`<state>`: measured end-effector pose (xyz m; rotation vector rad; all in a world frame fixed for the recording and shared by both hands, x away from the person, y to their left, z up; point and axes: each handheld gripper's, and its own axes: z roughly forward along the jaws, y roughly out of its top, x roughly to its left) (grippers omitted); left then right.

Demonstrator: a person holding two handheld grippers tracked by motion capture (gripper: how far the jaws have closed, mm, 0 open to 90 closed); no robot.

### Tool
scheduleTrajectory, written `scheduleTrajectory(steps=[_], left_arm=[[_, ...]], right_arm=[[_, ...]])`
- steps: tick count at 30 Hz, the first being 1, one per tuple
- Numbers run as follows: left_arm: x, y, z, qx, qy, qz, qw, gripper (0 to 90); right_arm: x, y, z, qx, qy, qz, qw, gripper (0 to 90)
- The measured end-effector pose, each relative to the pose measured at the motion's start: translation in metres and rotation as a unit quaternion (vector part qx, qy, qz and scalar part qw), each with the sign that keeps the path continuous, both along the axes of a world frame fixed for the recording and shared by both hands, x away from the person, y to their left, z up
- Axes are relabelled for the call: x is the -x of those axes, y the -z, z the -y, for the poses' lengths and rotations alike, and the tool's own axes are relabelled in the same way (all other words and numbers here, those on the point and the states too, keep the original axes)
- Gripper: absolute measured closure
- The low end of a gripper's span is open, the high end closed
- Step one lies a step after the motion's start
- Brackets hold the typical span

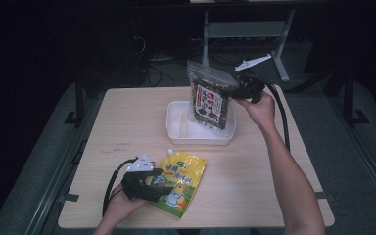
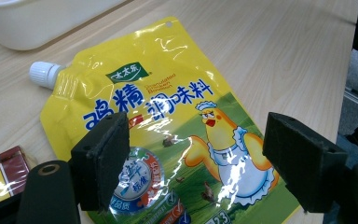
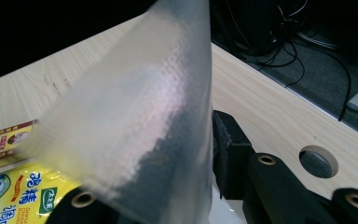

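Note:
A clear zip bag of dark snacks (image 1: pixel 209 98) hangs upright over a white tray (image 1: pixel 178 128) at the table's far middle. My right gripper (image 1: pixel 240 88) is shut on the bag's upper right edge. In the right gripper view the bag's frosted film (image 3: pixel 144 116) stands between the jaws, one pad (image 3: pixel 228 149) pressing on it and the other hidden behind it. A yellow spouted pouch with a chick picture (image 1: pixel 183 183) lies flat near the front edge. My left gripper (image 1: pixel 149 183) hovers over the pouch (image 2: pixel 168 93), open, its pads wide apart either side of the print.
A small red and gold packet (image 2: pixel 0 168) lies beside the pouch. The tabletop has a round hole (image 3: pixel 318 161) near its far edge. Beyond the table are a desk frame, cables and a white clip-like object (image 1: pixel 252 62) on the dark floor.

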<state>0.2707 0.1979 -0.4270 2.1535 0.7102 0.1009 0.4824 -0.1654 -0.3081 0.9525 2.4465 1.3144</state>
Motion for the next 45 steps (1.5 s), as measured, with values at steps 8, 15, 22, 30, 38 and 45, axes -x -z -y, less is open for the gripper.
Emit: scheduleTrajectory(steps=[8,15,22,30,38,45], left_arm=[[0.000,-0.001,-0.001,0.000,-0.001,0.000,1.0000,22.4],[0.000,0.000,-0.001,-0.002,-0.002,0.000,1.0000,22.4],[0.000,0.000,-0.001,-0.004,-0.003,0.002,1.0000,22.4],[-0.001,0.000,-0.001,-0.011,-0.004,0.003,0.9999,22.4],[-0.001,0.001,-0.003,-0.017,-0.008,0.004,0.9998,22.4],[-0.002,0.001,-0.004,-0.019,-0.013,0.004,0.9997,22.5]], right_arm=[[0.003,0.002,0.005,-0.001,0.013,-0.005,0.9999,65.7],[0.008,0.002,0.014,-0.009,0.014,-0.019,0.9997,57.5],[0.018,0.004,0.026,-0.023,0.017,-0.022,0.9993,52.1],[0.030,0.007,0.037,-0.024,0.019,-0.028,0.9991,50.1],[0.051,0.016,0.053,-0.026,0.029,-0.040,0.9984,47.1],[0.065,0.026,0.060,-0.023,0.025,-0.062,0.9975,44.2]])
